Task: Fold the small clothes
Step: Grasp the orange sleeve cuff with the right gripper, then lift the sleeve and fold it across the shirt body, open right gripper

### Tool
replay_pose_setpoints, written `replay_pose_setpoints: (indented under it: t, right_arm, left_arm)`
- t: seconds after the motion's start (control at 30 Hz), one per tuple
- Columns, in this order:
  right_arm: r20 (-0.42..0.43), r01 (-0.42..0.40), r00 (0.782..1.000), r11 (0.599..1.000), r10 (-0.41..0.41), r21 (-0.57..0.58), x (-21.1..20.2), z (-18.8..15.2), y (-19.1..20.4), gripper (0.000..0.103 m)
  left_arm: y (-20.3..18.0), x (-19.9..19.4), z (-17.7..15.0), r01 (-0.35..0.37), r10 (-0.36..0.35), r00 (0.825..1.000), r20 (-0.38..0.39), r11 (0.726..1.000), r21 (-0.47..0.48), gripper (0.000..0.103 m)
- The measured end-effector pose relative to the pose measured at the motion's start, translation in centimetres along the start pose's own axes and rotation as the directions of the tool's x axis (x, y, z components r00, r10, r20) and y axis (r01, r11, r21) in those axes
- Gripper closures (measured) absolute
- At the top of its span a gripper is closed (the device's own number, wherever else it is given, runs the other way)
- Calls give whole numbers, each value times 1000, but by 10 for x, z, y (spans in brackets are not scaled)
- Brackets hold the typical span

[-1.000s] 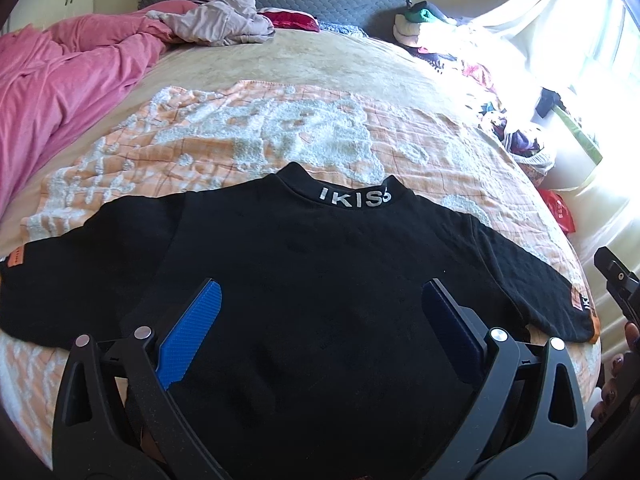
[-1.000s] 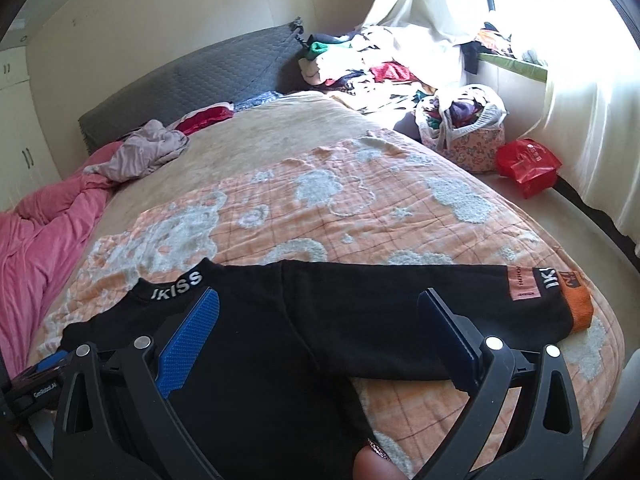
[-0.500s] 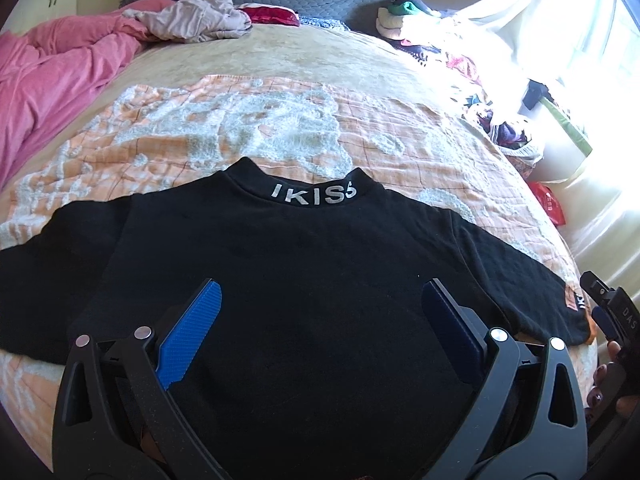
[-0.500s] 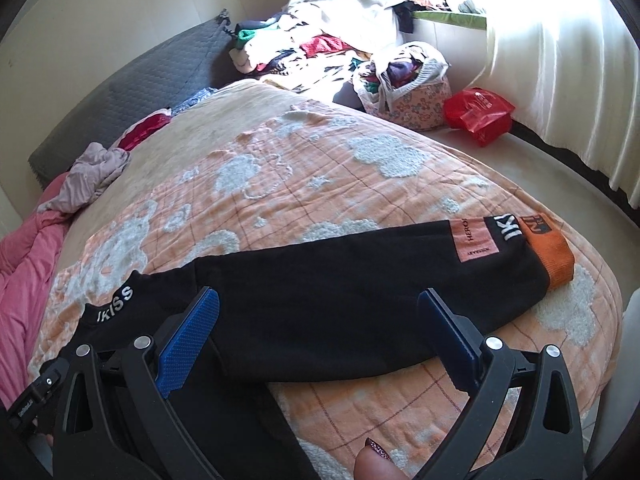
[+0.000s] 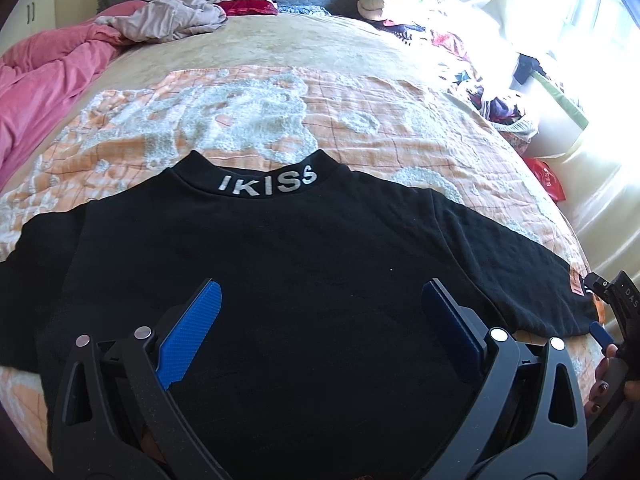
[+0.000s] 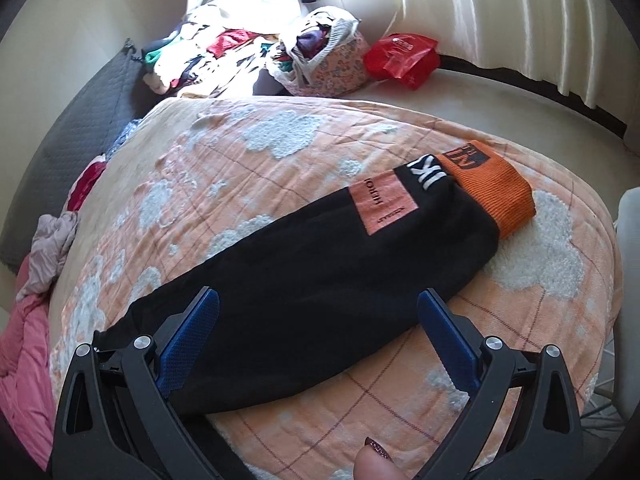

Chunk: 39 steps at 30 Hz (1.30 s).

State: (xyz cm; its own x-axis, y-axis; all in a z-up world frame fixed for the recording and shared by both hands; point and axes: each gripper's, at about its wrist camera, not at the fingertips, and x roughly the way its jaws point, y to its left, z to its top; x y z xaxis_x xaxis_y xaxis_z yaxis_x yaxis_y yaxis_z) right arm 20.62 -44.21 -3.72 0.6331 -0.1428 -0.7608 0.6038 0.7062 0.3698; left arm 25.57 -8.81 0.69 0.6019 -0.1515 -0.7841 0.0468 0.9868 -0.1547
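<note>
Left wrist view looks low across the black sweater (image 5: pixel 304 280) toward the headboard; right wrist view sits close over its sleeve, facing the window. Both share that sleeve.

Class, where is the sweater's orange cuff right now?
In the right wrist view, the orange cuff lies upper right on the orange blanket, ending the black sleeve.

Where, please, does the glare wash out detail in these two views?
Left wrist view: the window at upper right is blown out, bleaching the clothes pile. Right wrist view: the curtain glares along the top; the black sweater stays evenly lit.
</note>
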Motion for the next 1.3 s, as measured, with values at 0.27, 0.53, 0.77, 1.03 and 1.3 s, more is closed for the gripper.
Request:
replay_pose_setpoints:
  t: [0.27,0.53,0.77,1.03,1.3]
  right_arm:
    - [-8,68,998,992,-67,108,13,9,-30,4]
    - [-48,10,999,957,4,290,37,26,-72,4]
    - [6,-105,994,904,112,414,41,42,-94,4]
    - [27,-109,994,915,107,389,45,50,-91,34]
    - [10,-229,972,929,236,291,48,45,-59,93]
  left_arm:
    - [-12,20,0,-12,13,1000,-24,999,34,9]
    - [-16,40,-1,-2,5,998,-67,999,46,9]
    - [-13,48,-2,-6,9,997,-80,999,40,9]
    - [-3,51,5,0,1,995,-98,1000,3,9]
    - [9,46,3,6,-8,994,-108,1000,-27,9]
